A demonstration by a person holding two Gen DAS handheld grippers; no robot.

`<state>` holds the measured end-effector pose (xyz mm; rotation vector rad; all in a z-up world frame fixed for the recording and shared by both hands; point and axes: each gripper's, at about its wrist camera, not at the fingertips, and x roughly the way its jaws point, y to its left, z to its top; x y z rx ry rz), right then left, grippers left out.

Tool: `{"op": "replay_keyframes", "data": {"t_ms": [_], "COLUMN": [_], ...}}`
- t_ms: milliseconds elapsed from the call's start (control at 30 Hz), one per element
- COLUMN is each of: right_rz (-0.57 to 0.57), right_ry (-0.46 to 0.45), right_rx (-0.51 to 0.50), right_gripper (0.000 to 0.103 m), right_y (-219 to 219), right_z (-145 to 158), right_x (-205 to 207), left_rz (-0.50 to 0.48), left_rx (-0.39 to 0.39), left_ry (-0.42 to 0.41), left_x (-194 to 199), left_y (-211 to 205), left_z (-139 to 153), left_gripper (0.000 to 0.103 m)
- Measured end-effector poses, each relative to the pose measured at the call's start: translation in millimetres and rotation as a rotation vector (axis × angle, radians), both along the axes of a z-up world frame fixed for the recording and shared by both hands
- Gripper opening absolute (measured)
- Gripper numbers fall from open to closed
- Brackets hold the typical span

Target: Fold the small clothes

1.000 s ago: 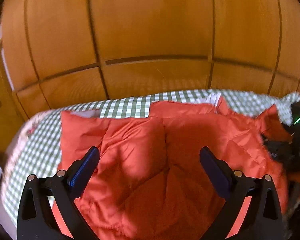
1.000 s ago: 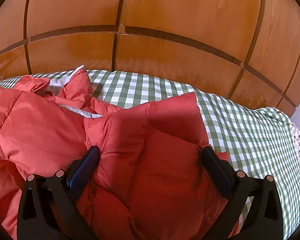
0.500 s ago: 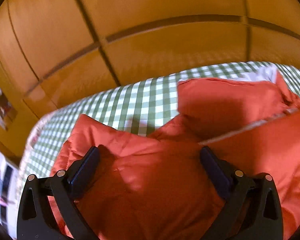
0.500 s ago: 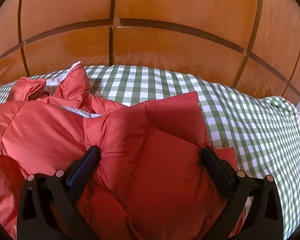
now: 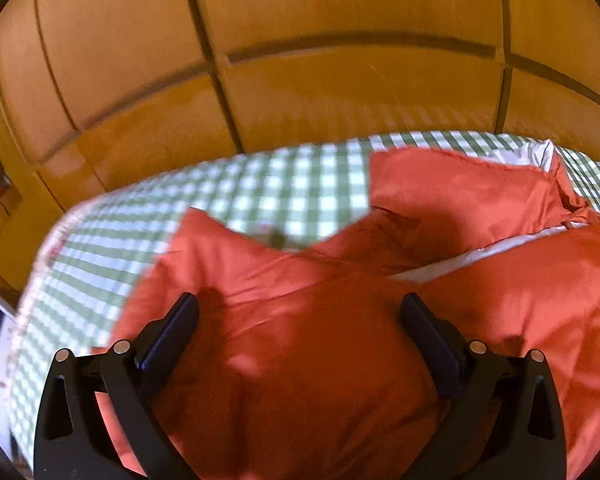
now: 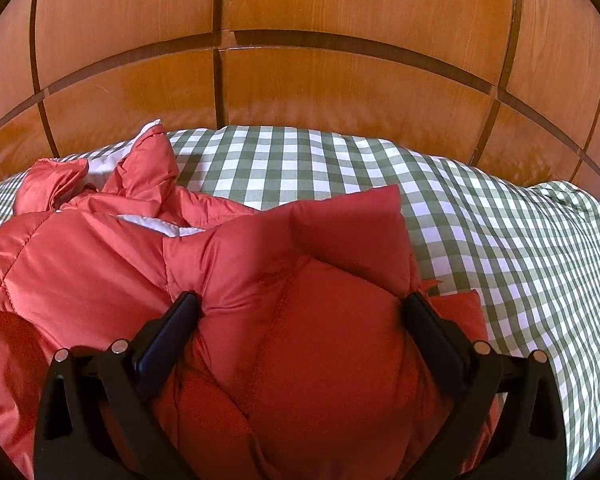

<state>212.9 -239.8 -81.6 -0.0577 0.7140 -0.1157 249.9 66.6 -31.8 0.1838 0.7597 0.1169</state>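
A puffy orange-red quilted jacket [image 5: 480,216] with white lining lies spread on a green-and-white checked bedspread [image 5: 292,188]. My left gripper [image 5: 300,312] is open, fingers wide apart, low over the jacket's left part, with padded fabric bulging between them. In the right wrist view the same jacket [image 6: 84,264] fills the left and centre. My right gripper [image 6: 300,312] is open too, straddling a raised fold near the jacket's right edge; both pads look to touch the fabric. The collar [image 6: 148,164] sticks up at the back left.
Orange wooden wardrobe panels [image 6: 340,80] rise right behind the bed. The checked bedspread [image 6: 500,232] runs bare to the right of the jacket and drops off at the right edge. In the left wrist view the bed's left edge [image 5: 40,280] falls away.
The left gripper has swung left across the jacket, bringing the bed's left edge into view; the other gripper has dropped out of view. The right gripper has stayed almost still, tilting slightly.
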Motion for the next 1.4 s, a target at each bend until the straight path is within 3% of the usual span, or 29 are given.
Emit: {"op": "replay_keyframes", "data": {"t_ms": [67, 100, 167, 200, 333, 633, 1033, 1233, 1400], "right_rz": [-0.001, -0.001, 0.000, 0.000, 0.000, 0.019, 0.074, 0.104, 0.043], "right_ry": [-0.002, -0.002, -0.002, -0.003, -0.004, 0.004, 0.008, -0.016, -0.096], "right_rx": [-0.002, -0.002, -0.003, -0.003, -0.005, 0.012, 0.021, 0.040, 0.097], "right_gripper": [0.101, 0.101, 0.101, 0.101, 0.101, 0.101, 0.101, 0.101, 0.101], "right_y": [0, 0, 0, 0, 0, -1, 0, -2, -10], "right_z": [0, 0, 0, 0, 1, 1, -4, 0, 24], "right_x": [-1, -1, -1, -1, -1, -3, -61, -91, -127], "left_rz": [0.027, 0.059, 0.115, 0.118, 0.092, 0.072, 0.062, 0.072, 0.104], "left_rx": [0.078, 0.154, 0.247, 0.221, -0.021, -0.221, -0.238, -0.246, -0.248], "left_ry": [-0.041, -0.055, -0.047, -0.016, 0.026, 0.071, 0.093, 0.103, 0.012], "left_x": [-9, -11, -9, -5, -1, -7, -78, -117, -153], "left_y": [5, 9, 22, 35, 66, 87, 84, 86, 99], "left_z": [7, 8, 2, -5, -25, -41, -49, -38, -14], "left_gripper": [0.100, 0.100, 0.100, 0.100, 0.100, 0.100, 0.100, 0.100, 0.100]}}
